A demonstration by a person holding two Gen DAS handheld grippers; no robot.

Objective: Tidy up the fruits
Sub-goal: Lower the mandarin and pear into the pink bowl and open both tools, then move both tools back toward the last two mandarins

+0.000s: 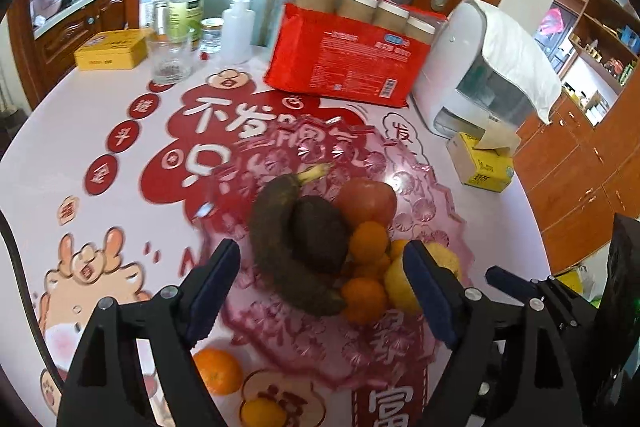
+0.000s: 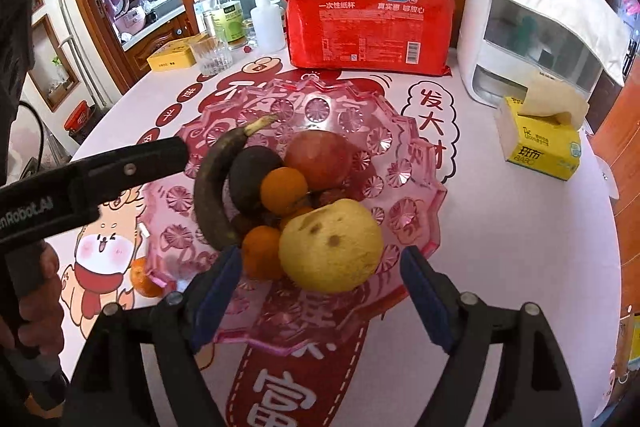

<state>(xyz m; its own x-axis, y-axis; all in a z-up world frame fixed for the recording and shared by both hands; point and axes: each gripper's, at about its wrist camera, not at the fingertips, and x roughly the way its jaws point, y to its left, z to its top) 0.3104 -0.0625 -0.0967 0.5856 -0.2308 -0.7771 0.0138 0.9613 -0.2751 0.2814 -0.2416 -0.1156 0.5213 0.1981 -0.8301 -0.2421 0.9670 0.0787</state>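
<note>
pink bowl (image 2: 416, 163): banana (image 2: 210, 187), apple (image 2: 320, 159), pear (image 2: 330, 245) | tangerine (image 1: 218, 371) outside

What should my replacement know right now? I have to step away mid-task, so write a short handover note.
Left hand-held gripper: open, empty, above the near-left of the pink fruit dish.
Right hand-held gripper: open, empty, in front of the yellow pear.
In the dish: blackened banana, dark avocado, red apple, the pear, several oranges.
Left: one orange on the table just outside the dish's near-left edge, another nearer the camera. Probably move these in next.
</note>
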